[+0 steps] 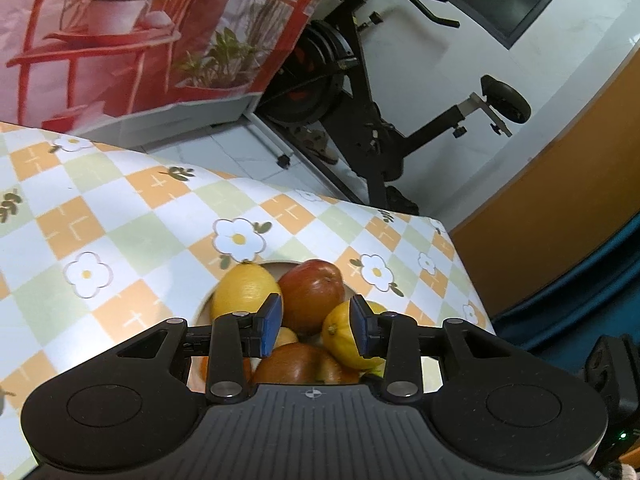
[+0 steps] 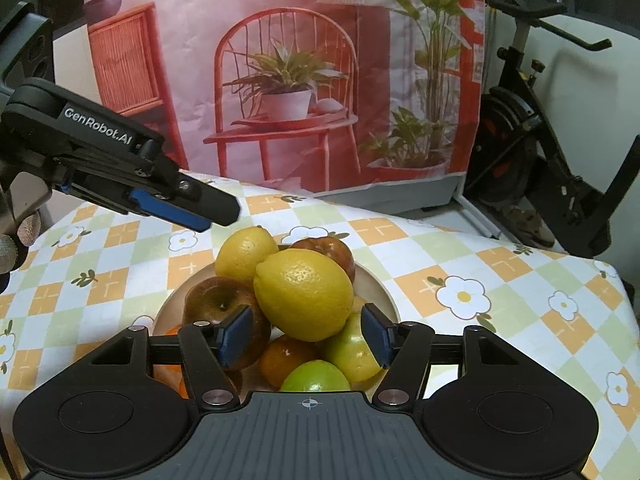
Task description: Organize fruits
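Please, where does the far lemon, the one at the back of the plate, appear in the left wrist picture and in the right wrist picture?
Left wrist: the far lemon is left of centre, low, just above the left finger, beside a red apple.
Right wrist: the far lemon is at centre, behind the big lemon, under the left gripper.
Shared landmark: the plate on the checked cloth.

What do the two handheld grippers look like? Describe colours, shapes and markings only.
Both are matte black. The right gripper has round side discs, silver pivot pins, a ribbed deck and blue pads. The left gripper has the white lettering GenRobot.AI.
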### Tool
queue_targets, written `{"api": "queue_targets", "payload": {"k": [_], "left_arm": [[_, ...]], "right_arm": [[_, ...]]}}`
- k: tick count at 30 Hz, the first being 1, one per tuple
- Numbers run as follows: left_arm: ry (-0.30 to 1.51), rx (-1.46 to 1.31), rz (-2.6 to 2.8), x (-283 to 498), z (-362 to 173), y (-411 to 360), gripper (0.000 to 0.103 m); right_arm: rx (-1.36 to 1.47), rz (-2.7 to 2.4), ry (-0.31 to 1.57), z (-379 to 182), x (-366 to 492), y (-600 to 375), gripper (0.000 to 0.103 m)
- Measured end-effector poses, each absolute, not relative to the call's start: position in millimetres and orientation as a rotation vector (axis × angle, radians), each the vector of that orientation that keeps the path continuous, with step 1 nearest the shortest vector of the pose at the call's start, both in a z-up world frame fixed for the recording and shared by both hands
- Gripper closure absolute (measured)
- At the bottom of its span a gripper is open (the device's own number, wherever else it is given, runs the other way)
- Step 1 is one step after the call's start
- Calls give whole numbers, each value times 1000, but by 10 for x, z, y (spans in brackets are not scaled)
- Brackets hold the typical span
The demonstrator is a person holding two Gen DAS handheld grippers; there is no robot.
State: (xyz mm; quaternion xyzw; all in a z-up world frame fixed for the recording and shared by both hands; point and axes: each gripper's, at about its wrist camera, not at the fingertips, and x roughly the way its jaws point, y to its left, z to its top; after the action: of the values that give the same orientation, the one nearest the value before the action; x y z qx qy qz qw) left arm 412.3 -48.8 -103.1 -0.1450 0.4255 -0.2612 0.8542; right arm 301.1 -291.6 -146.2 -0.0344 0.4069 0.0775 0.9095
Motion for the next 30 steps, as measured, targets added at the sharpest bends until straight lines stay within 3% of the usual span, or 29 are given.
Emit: {"api": "queue_targets", "payload": {"k": [6,14,18,22,24,27,30], "left_arm": [[861,-293,-518,3976,-910,-332,58],[776,-226,-462,3609,-678,-168,48],[703,-155,-425,3359,-495,-121,43],[602,-76,-369,3058,-284,-77,17],[555,-43,-337,2907,-188,-57,12],[512,-11,-299,2732,-75,-32,1],[461,16,-279,2528,44,-12,0]], "right_arm": [[-87,147,820,-1334,2903,-2862,45],[-92,112,771,-1105,2683,-2777,36],[-87,73,733,-953,2522,-2720,24],[-67,53,690,-762,2344,-2660,6],[-54,52,663,-653,2257,-2627,0],[-25,44,636,-492,2153,-2586,0],[33,51,609,-338,2019,-2573,0]]}}
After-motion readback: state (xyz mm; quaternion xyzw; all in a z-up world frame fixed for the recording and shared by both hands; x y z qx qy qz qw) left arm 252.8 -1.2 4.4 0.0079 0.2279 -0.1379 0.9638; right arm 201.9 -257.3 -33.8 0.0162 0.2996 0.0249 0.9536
